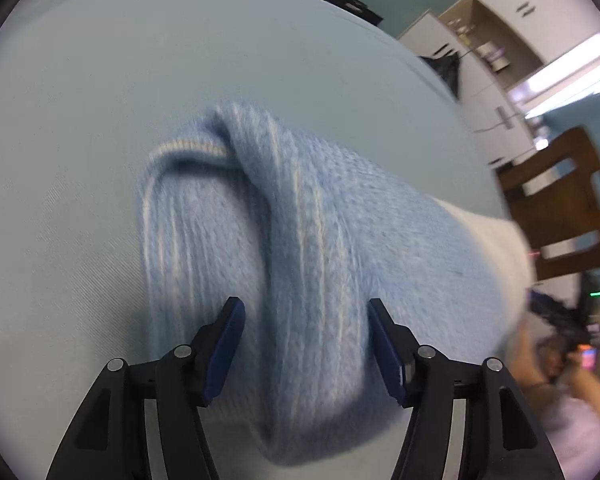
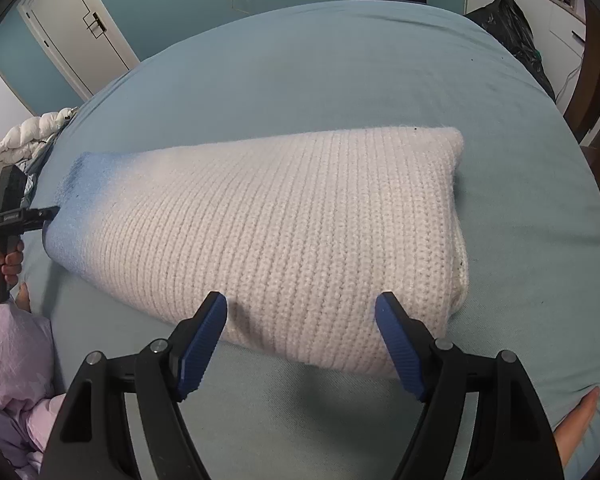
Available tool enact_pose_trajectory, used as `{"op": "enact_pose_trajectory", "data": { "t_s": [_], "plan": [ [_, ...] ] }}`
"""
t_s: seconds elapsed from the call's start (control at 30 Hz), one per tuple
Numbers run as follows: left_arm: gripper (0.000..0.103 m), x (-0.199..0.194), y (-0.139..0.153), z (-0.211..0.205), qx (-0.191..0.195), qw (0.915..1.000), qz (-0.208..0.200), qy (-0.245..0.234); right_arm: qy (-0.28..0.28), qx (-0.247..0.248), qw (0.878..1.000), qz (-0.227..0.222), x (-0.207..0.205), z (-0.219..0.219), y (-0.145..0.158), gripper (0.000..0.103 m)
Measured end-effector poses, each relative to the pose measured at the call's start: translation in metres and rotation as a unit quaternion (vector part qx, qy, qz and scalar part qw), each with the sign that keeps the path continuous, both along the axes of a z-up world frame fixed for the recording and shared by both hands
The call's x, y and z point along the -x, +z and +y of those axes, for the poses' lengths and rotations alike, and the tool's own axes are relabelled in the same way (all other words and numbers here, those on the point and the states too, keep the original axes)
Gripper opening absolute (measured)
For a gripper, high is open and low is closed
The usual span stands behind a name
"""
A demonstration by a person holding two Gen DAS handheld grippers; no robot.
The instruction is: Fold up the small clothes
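Note:
A knitted sweater, blue (image 1: 320, 240) at one end fading to white (image 2: 300, 208) at the other, lies folded into a long bundle on the light-blue bed sheet (image 2: 340, 60). My left gripper (image 1: 306, 320) is open over the blue end, a thick fold of the knit lying between its blue pads (image 1: 228, 344). In the right wrist view the left gripper (image 2: 48, 213) is at the bundle's far left edge, held by a hand. My right gripper (image 2: 302, 320) is open above the white end's near edge, with the knit showing in the gap between its fingers.
A white puffy quilt (image 2: 32, 132) lies at the bed's left edge and a black bag (image 2: 508, 28) at the far right. A wooden chair (image 1: 560, 200) and white cabinets (image 1: 500, 40) stand beside the bed. A pink sleeve (image 2: 12, 360) and a bare foot (image 2: 580, 412) are near me.

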State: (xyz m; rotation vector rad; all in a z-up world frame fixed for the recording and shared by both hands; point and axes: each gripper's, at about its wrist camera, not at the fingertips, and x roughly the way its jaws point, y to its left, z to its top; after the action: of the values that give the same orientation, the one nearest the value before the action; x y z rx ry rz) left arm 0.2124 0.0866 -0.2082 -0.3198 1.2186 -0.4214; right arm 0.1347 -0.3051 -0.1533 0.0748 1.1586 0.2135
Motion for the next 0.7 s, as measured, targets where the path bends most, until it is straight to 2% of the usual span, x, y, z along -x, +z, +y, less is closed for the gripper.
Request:
{"op": "enact_pose_trajectory", "data": {
  "t_s": [0.03, 0.1, 0.17, 0.27, 0.33, 0.4, 0.43, 0.5, 0.57, 0.6, 0.67, 0.7],
  "plan": [
    [0.036, 0.002, 0.006, -0.009, -0.012, 0.9998, -0.014, -0.005, 0.001, 0.001, 1.000, 0.000, 0.000, 0.000, 0.000, 0.074],
    [0.025, 0.006, 0.016, -0.019, -0.030, 0.9993, -0.022, 0.003, 0.000, 0.001, 1.000, -0.002, 0.000, 0.001, 0.000, 0.074],
    [0.016, 0.010, 0.027, -0.018, -0.026, 0.9989, -0.031, 0.021, -0.002, 0.000, 1.000, -0.003, -0.001, 0.001, 0.001, 0.074],
    [0.013, 0.019, 0.053, -0.004, 0.017, 0.9971, -0.053, 0.051, -0.004, -0.006, 1.000, -0.004, 0.000, -0.001, 0.001, 0.074],
    [0.012, 0.024, 0.061, 0.003, 0.025, 0.9963, -0.057, 0.059, -0.006, -0.011, 1.000, -0.008, 0.001, -0.002, 0.003, 0.074],
    [0.013, 0.028, 0.049, 0.006, 0.006, 0.9973, -0.030, 0.067, -0.009, -0.019, 1.000, -0.017, 0.002, -0.005, 0.006, 0.074],
    [0.013, 0.027, 0.034, 0.010, -0.005, 0.9974, -0.005, 0.071, -0.011, -0.021, 1.000, -0.019, 0.001, -0.005, 0.007, 0.074],
    [0.014, 0.024, 0.012, 0.022, 0.008, 0.9955, 0.034, 0.088, -0.018, -0.021, 0.999, -0.022, -0.001, -0.006, 0.007, 0.074],
    [0.015, 0.019, 0.019, 0.022, 0.011, 0.9946, 0.045, 0.093, -0.024, -0.026, 0.999, -0.024, -0.001, -0.007, 0.008, 0.074],
    [0.015, 0.019, 0.031, 0.019, -0.004, 0.9947, 0.038, 0.095, -0.028, -0.028, 0.999, -0.027, -0.001, -0.008, 0.009, 0.074],
    [0.015, 0.023, 0.062, 0.023, -0.043, 0.9914, -0.003, 0.123, -0.035, -0.025, 0.998, -0.037, 0.001, -0.009, 0.013, 0.074],
    [0.015, 0.028, 0.089, 0.019, -0.080, 0.9852, -0.053, 0.142, -0.037, -0.020, 0.998, -0.046, 0.002, -0.008, 0.016, 0.074]
  ]
}}
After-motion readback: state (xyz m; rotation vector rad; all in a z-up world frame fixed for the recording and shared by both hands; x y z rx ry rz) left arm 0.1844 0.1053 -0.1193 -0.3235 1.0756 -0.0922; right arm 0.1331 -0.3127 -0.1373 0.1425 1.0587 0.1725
